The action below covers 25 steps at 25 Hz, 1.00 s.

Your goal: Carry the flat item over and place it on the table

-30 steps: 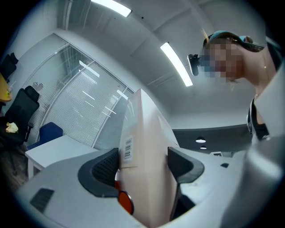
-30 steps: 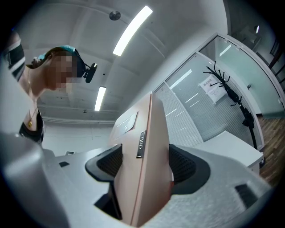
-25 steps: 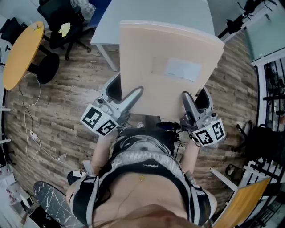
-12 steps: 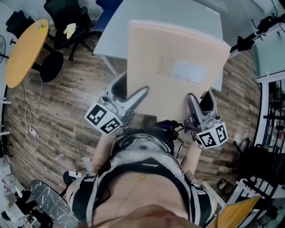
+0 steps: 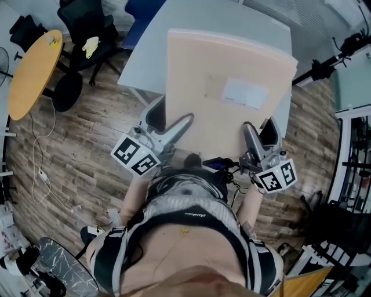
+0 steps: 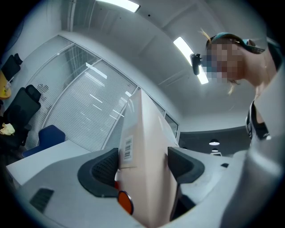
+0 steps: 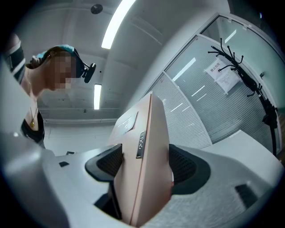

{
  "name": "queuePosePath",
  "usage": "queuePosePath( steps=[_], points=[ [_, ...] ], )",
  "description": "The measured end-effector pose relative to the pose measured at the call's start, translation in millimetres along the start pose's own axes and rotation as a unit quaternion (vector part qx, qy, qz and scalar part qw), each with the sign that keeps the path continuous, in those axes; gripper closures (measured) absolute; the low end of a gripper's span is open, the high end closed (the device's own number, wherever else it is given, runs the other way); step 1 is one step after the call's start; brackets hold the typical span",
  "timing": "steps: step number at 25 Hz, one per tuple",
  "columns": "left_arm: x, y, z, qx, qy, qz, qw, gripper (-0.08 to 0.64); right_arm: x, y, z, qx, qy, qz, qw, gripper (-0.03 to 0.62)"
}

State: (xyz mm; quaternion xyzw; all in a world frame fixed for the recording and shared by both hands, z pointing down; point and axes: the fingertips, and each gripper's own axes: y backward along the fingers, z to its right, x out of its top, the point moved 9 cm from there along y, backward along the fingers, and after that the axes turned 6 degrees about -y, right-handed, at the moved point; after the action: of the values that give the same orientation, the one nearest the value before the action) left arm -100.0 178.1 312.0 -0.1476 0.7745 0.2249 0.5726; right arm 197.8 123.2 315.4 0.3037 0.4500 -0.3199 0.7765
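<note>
A large flat pale-pink box with a white label is held level in front of me, over the near part of a light grey table. My left gripper is shut on its near-left edge and my right gripper is shut on its near-right edge. In the left gripper view the box stands edge-on between the dark pads, a barcode sticker on its side. The right gripper view shows the box likewise clamped between both pads.
A round orange table and a black office chair stand at the left. A blue chair sits by the grey table's left corner. Cables lie on the wood floor; black stands and shelving are at the right.
I have stepped forward with the box; the grey table now lies further under it. Both grippers keep the same hold.
</note>
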Motion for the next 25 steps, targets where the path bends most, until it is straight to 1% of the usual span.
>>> queuePosePath(
  steps=[7, 15, 25],
  points=[
    [0.1, -20.0, -12.3, 0.013, 0.003, -0.005, 0.9999, 0.227, 5.6, -17.8, 20.2, 0.002, -0.006, -0.009, 1.0, 0.282],
    [-11.9, -53.4, -17.6, 0.013, 0.007, -0.012, 0.9998, 0.227, 10.8, -22.3, 53.0, -0.005, -0.012, -0.01, 1.0, 0.282],
    [-10.8, -76.0, -18.1, 0.034, -0.005, -0.004, 0.9994, 0.227, 22.7, -38.1, 81.7, 0.022, -0.016, -0.012, 1.0, 0.281]
  ],
)
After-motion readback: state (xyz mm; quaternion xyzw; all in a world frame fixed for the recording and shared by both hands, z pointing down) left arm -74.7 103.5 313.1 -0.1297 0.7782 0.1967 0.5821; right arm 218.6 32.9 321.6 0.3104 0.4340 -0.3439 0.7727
